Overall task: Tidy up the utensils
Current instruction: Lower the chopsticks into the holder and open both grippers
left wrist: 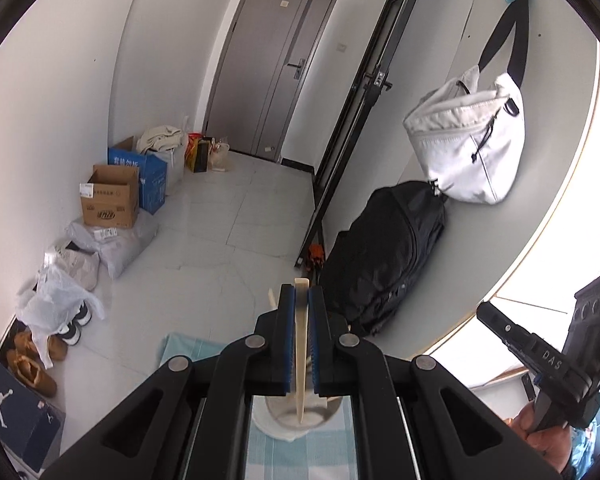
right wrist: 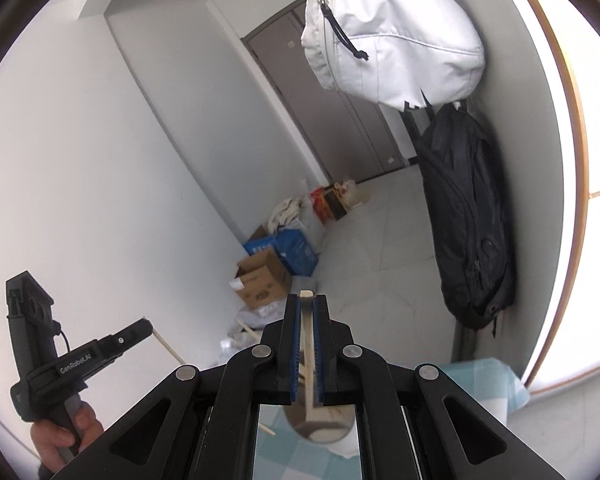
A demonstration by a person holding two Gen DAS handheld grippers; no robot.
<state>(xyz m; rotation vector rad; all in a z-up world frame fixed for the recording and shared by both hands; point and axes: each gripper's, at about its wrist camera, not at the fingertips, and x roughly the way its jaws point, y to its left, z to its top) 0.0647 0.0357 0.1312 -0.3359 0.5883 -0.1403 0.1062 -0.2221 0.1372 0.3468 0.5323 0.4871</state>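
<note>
Left wrist view: left gripper, matte black with ribbed blue pads, is clamped on a flat pale chopstick.
Chopstick, left: slim cream stick; its lower tip hangs at 6 o'clock over a round metal cup.
Cup: smooth steel inside, white outer wall, standing on a blue-and-white checked cloth.
Right wrist view: right gripper is pinched on a second stick, squarer and wood-coloured, above the same shiny cup.
At 8 o'clock: a bare hand holds the other black tool.
Wall at 1 o'clock: puffy white fabric bag above a black backpack.
Floor: glossy pale tiles, brown cardboard box.
</note>
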